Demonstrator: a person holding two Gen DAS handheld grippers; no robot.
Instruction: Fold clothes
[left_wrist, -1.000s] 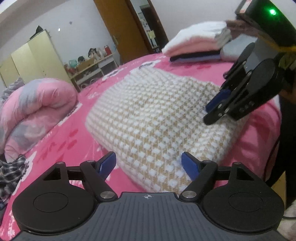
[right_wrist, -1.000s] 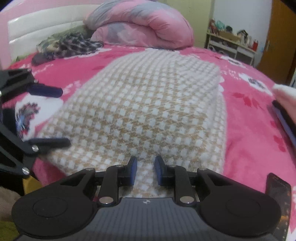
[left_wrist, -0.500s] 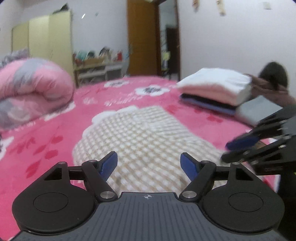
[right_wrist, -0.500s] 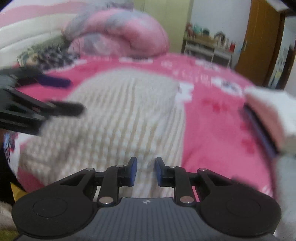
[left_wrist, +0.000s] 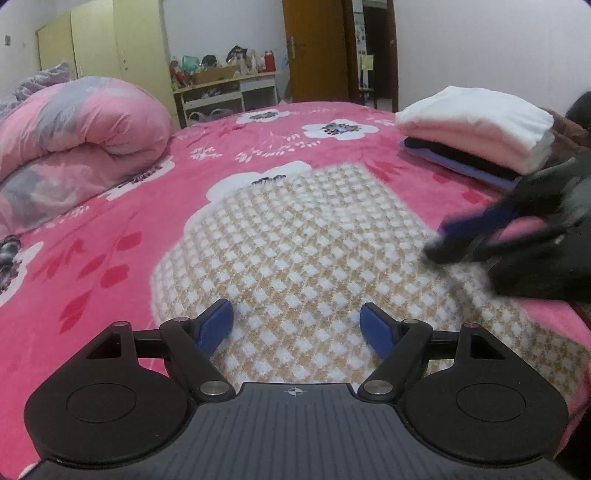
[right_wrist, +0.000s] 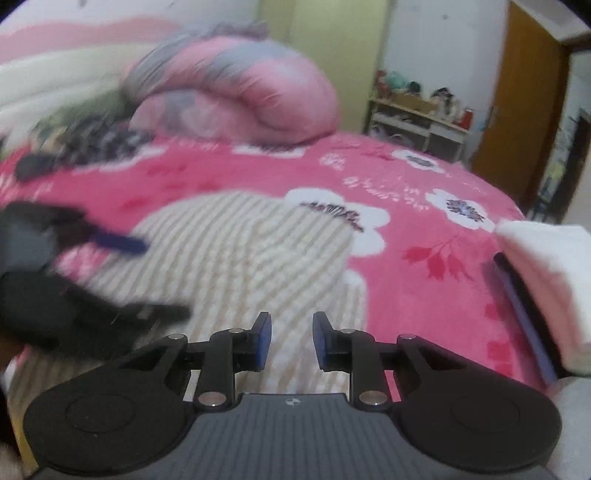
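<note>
The folded checked garment (left_wrist: 295, 251), white and tan, lies flat on the pink flowered bedspread (left_wrist: 110, 236), near the bed's front edge. Both grippers hang over its near end, tilted down toward the fabric.

The left gripper (left_wrist: 295, 325) is spread wide, its blue pads (left_wrist: 216, 325) well apart with only the checked weave showing between them; nothing is pinched. Its jaws have just been opening a little further. Seen from the right wrist camera, it enters from the left as a dark, smeared shape (right_wrist: 110, 273) over the garment's left side, one blue finger above and one black finger below; the blur makes it hard to say whether the lower finger touches the cloth.

The right gripper (right_wrist: 291, 339) has its pads close together but with a clear narrow gap, and no fabric is caught in it. Its jaws have just been opening slightly. From the left wrist camera it reaches in from the right edge (left_wrist: 480, 236), blurred, low over the garment's right side.

A stack of folded clothes (left_wrist: 476, 125), white on pink on dark layers, sits on the bedspread well apart from the garment, to the right. A rolled pink and grey quilt (left_wrist: 81, 129) lies at the far left.
</note>
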